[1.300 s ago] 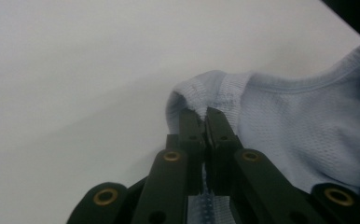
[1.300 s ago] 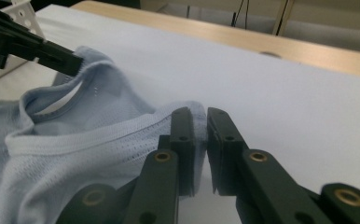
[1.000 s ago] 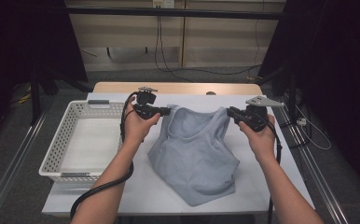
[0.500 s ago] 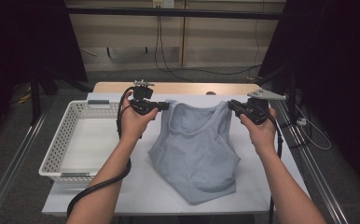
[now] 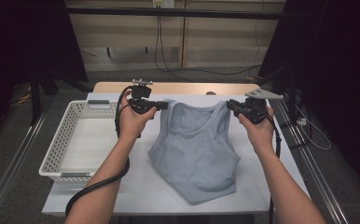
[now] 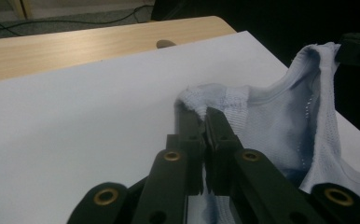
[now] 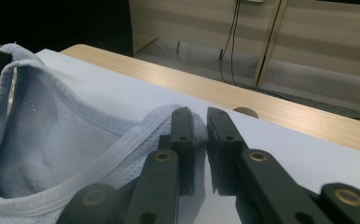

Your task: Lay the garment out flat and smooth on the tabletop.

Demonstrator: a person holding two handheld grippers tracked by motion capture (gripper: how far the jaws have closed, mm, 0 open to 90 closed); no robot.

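Each hand-held gripper, left [image 5: 162,105] and right [image 5: 230,104], clamps one shoulder strap of the vest [image 5: 194,149], whose long axis runs toward the person across the worktop [image 5: 136,186].

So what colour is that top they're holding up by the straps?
Pale grey-blue mesh tank top, clearest in the high view.

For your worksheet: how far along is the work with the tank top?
Done: both shoulder straps are gripped. In hand: the left gripper and right gripper hold the light blue tank top spread over the table. Left: the white basket holds nothing yet.
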